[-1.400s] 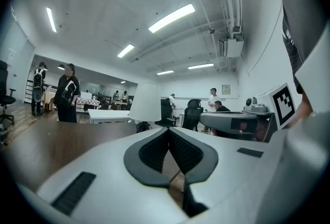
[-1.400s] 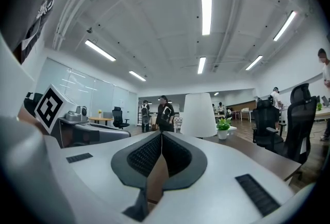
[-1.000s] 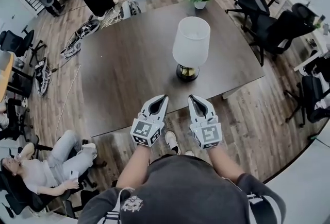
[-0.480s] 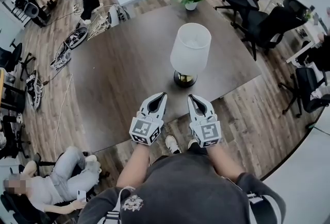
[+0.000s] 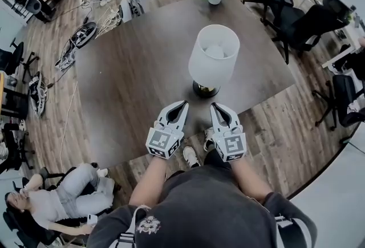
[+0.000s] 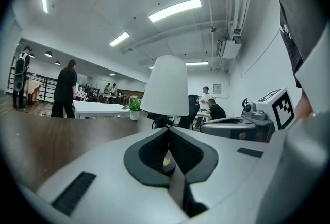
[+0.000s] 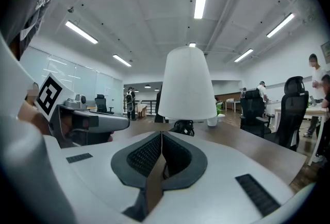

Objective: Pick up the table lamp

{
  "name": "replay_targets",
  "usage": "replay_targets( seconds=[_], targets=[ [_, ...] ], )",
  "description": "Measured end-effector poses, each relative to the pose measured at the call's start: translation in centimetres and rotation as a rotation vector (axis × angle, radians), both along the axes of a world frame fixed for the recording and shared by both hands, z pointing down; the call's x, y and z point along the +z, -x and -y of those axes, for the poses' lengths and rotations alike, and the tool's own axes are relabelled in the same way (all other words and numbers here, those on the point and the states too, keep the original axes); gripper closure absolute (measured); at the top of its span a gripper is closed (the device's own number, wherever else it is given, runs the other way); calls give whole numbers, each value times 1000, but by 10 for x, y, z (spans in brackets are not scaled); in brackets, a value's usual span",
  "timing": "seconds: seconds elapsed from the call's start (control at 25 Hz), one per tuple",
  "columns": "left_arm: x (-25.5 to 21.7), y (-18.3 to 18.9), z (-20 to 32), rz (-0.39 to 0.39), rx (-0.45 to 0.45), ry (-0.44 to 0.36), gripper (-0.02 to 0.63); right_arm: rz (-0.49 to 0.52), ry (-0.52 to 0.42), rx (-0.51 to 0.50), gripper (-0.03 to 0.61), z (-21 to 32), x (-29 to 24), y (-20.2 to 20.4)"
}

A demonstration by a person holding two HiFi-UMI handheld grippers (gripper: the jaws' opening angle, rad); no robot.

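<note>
The lamp [image 5: 212, 67] stands upright on the worktop [image 5: 137, 70], close to its near edge and a bit toward the right side. My left gripper [image 5: 181, 105] and right gripper [image 5: 216, 108] sit side by side just off that near edge. Both point at the lamp's foot [image 5: 206, 90], and both are clenched with nothing in them. If I push in like this, I think I will bump the foot and not grab it. The lamp is tall with a big shade [image 5: 215, 50], so a bump could tip it off the edge.
</note>
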State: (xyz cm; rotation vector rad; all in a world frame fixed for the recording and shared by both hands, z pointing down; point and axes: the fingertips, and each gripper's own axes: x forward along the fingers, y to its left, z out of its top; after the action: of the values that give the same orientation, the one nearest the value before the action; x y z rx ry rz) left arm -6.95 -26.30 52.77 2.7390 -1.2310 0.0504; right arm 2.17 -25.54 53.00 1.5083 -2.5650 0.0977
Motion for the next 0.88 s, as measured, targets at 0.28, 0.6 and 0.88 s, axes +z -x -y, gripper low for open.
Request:
replay_targets(
  seconds=[0.28, 0.6, 0.88],
  targets=[
    [42, -4, 31, 6, -29, 28, 606, -18, 32, -29, 551, 34, 42, -2],
    [78, -2, 58, 1, -52, 44, 606, 28, 42, -2, 489, 73, 85, -5],
    [97, -2, 81, 22, -58, 39, 606, 8, 26, 26, 422, 109, 107, -6]
  ],
)
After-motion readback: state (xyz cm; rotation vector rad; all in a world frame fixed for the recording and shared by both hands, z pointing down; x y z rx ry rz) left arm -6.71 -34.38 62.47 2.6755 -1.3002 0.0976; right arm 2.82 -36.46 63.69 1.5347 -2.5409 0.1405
